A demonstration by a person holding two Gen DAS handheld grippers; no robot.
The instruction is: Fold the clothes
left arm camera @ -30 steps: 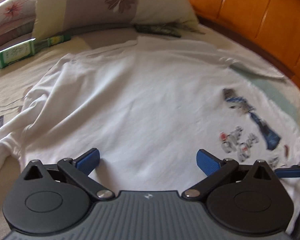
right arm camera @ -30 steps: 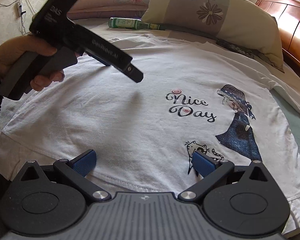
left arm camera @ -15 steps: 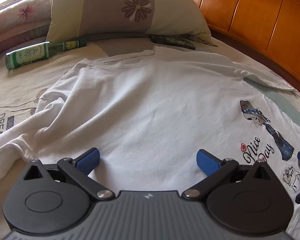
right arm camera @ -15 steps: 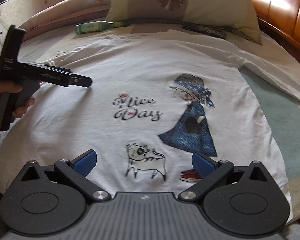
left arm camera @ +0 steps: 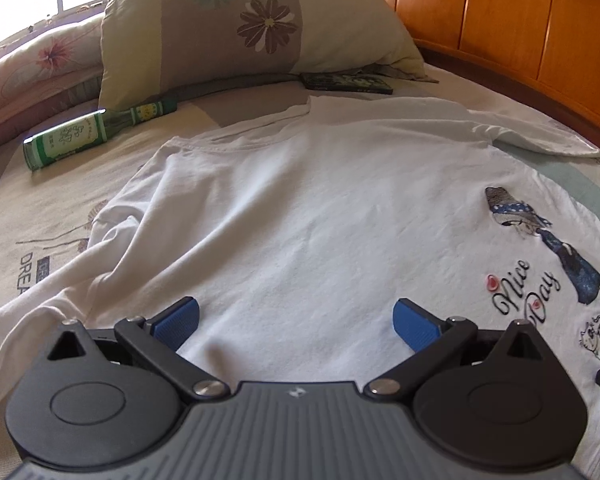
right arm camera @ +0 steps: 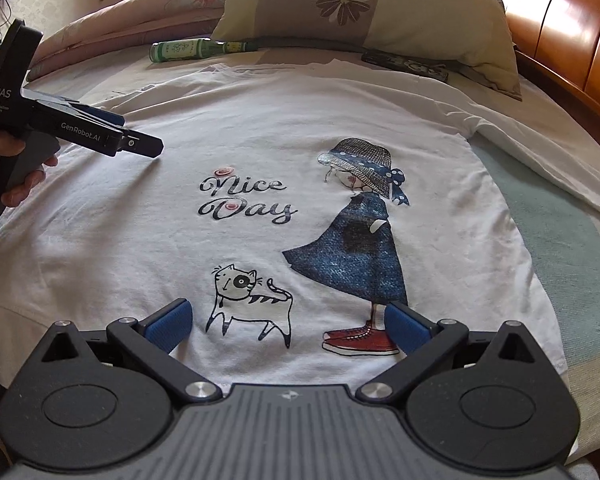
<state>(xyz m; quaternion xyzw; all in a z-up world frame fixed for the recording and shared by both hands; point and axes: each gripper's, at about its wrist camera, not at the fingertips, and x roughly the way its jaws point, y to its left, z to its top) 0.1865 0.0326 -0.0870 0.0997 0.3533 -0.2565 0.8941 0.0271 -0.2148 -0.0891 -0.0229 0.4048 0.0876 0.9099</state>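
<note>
From the left wrist camera: a white T-shirt (left arm camera: pixel 300 208) lies spread front-up across a bed (left arm camera: pixel 40 216), filling most of the view. The left gripper (left arm camera: pixel 296 316) hovers over the plain part of the shirt with its blue-padded fingers (left arm camera: pixel 176 318) spread wide, grasping nothing. To the right of the gripper, on the shirt, is a print (left arm camera: pixel 540 256) of a girl in a blue dress with the words "Nice Day". Beyond the shirt's collar a floral pillow (left arm camera: pixel 244 28) leans near a wooden headboard (left arm camera: pixel 520 24). A green glass bottle (left arm camera: pixel 88 136) lies on its side left of the collar, and a dark flat object (left arm camera: pixel 346 82), possibly a remote though it is too blurred to tell, sits just beyond the collar under the pillow's edge.

From the right wrist camera: the same shirt (right arm camera: pixel 260 140) lies flat, hem nearest. The right gripper (right arm camera: pixel 288 318) is released, jaws wide apart, above the hem, with a printed cat and the girl's red shoes between its pads (right arm camera: pixel 170 322). The print (right arm camera: pixel 352 232) sits centre and right on the shirt. At the shirt's left side a hand (right arm camera: pixel 10 168) holds the left gripper (right arm camera: pixel 142 144) by its grey handle, tips just above the cloth. The bottle (right arm camera: pixel 192 49) and pillow (right arm camera: pixel 364 4) lie beyond the collar.
</note>
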